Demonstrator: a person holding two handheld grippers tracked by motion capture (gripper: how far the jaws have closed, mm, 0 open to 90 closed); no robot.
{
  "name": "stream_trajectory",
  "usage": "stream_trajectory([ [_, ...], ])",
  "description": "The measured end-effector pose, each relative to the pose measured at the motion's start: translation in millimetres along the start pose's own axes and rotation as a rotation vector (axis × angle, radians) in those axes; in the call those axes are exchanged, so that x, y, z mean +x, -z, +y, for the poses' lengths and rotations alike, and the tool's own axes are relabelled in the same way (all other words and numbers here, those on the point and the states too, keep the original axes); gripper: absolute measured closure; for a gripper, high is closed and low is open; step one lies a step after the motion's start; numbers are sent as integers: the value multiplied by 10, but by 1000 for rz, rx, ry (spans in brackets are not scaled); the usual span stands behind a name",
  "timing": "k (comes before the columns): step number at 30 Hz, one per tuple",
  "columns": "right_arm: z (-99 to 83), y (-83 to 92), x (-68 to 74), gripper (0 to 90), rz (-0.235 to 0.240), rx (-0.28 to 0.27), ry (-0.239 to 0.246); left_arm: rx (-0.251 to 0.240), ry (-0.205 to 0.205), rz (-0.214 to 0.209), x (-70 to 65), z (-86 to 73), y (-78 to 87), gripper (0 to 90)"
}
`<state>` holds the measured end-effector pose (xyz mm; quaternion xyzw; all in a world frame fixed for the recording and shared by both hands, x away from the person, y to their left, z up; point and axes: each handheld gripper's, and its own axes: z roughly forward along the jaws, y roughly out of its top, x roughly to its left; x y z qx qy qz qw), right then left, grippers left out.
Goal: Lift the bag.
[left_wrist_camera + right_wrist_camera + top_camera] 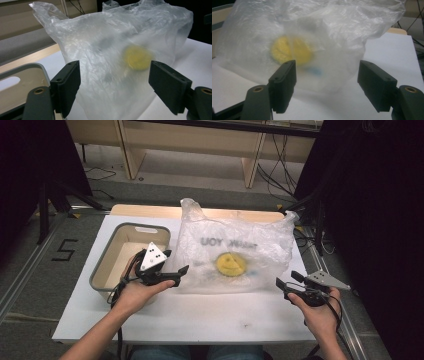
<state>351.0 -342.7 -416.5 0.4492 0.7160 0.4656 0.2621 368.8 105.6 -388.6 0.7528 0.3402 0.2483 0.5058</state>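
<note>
Left hand-held gripper gapes beside the plastic bag (touching nothing); right hand-held gripper gapes too.

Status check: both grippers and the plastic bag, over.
Left gripper open at bag. Right gripper open, short of it. Bin beside bag.

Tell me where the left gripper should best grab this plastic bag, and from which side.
Probably the near left edge of the plastic bag, approached from its left: the left gripper is open there, and thin film pinches easily. The right gripper is open by the opposite corner.
</note>
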Motion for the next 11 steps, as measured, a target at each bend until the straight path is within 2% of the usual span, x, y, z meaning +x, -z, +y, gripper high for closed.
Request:
stream_trajectory([
  [3, -39, 29, 37, 325, 22, -3, 0, 8, -5, -4, -20, -59, 10, 253],
  [11, -73, 66, 85, 326, 48, -22, 3, 11, -22, 2, -45, -90, -4, 251],
])
